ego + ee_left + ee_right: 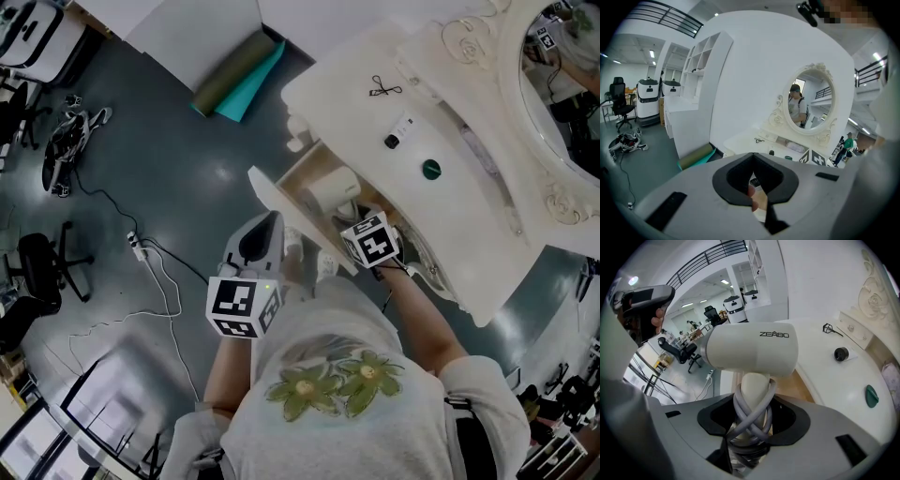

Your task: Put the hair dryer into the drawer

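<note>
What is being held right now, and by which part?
The right gripper grips the white hair dryer by its handle, over the cord wound round it. The left gripper is shut on nothing.

white vanity table [339,101], open drawer [298,180], black wire clip [382,89], small black cylinder [392,142], green disc [430,169] on top

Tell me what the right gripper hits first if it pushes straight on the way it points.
The right gripper is shut on the handle of the hair dryer, so the dryer leads. Past it lies the wooden inside of the open drawer, probably the first contact, though depth is unclear.
</note>
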